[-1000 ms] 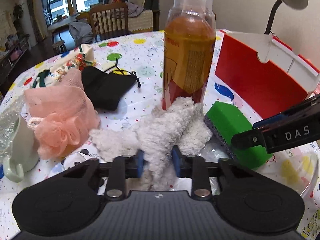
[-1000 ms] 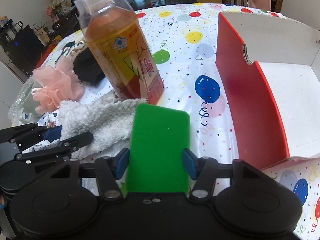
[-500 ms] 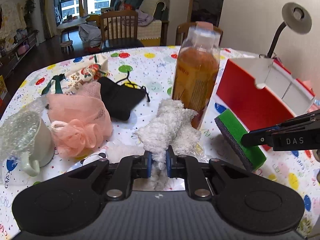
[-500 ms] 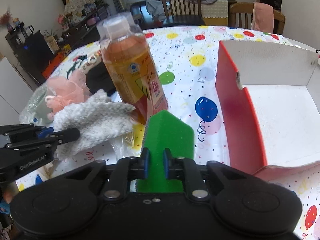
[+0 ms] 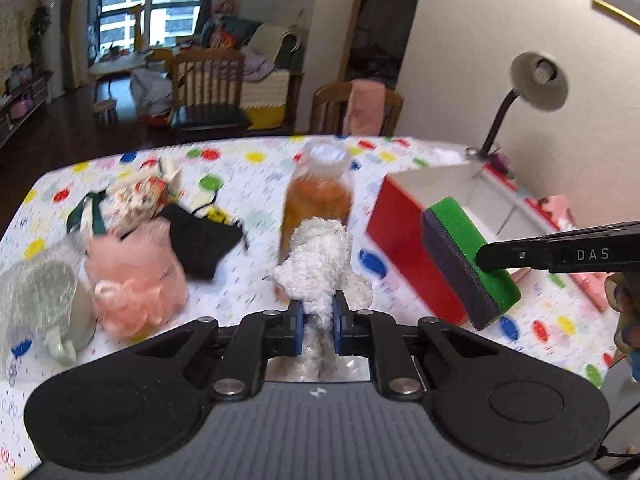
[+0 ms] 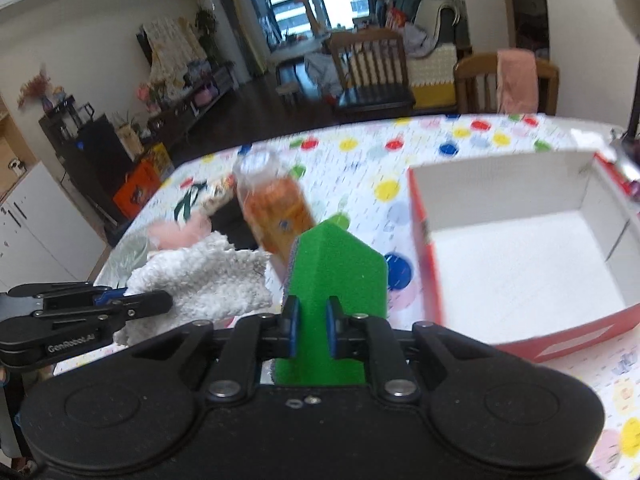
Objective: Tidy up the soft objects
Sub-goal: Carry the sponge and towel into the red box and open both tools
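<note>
A white fluffy cloth (image 5: 316, 256) is being pinched at its near end by the left gripper (image 5: 316, 322), jaws clenched on it, and is being held clear of the table (image 5: 248, 184); judged light and limp, it is being allowed to droop. A green sponge (image 6: 336, 280) is being squeezed at its near edge by the right gripper (image 6: 310, 330) above the table, beside the red box (image 6: 520, 264); it is judged light and compressible. The box is showing a bare white interior. 1 bottle (image 5: 318, 200) of amber liquid is standing upright behind the cloth.
</note>
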`<state>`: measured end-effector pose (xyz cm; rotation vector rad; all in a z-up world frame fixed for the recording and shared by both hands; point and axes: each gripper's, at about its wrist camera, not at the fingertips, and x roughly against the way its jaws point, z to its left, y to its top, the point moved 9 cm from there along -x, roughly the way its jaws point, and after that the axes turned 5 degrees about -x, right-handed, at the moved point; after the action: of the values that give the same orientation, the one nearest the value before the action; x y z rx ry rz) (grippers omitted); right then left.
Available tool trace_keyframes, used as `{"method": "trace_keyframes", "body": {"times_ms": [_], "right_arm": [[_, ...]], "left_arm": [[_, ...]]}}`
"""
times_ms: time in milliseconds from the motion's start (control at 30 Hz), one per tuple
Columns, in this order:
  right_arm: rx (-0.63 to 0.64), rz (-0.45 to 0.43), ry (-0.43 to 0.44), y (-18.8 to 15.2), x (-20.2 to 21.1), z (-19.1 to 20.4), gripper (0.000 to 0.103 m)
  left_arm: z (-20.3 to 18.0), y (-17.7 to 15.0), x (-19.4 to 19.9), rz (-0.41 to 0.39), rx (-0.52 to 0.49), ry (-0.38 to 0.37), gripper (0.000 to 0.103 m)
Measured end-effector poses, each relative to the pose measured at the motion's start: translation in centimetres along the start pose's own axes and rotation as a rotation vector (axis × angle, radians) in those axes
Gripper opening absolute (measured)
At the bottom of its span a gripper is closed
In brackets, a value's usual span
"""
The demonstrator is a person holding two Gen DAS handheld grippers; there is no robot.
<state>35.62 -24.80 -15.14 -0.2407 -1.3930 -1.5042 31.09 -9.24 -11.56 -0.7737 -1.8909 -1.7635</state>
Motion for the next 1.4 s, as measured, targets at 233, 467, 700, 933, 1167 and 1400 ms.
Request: {"method": "trace_keyframes", "body": {"times_ms": [233,467,700,933,1167,1400], "right_arm": [[-0.001,-0.076,-0.022,2.6,3.2,-2.2,0.012],[-0.017,-0.100,-0.084,4.6,4.4,-6.0,0.012],[-0.055,-0.123,-0.148,6.4,4.7,-10.3,0.012],[-0.084,-0.129,-0.215,7.5,4.1,-14.7,0.012],[-0.084,-0.119,-0.283,8.1,2.8,-18.1,0.012],[-0.102,-0.077,-0.344,7.5,0.4,-20.9,0.012]], "left_arm": [[-3.7,4.0,-0.1,-0.035,-0.031,-0.083,0.013],[-8.9,7.5,-1.5,-0.052,-0.108,-0.165,0.013],[-12.6,11.4,-3.8,-0.068,-0.129,-0.216,0.013],[-15.6,14.3,-7.8,-0.031,-0.124,-0.252,0.013],[-18.0,16.0,-13.4,0.013,-0.148,-0.246,0.013],[-18.9,14.7,-20.3,0.093,-0.200,-0.178,0.013]]}}
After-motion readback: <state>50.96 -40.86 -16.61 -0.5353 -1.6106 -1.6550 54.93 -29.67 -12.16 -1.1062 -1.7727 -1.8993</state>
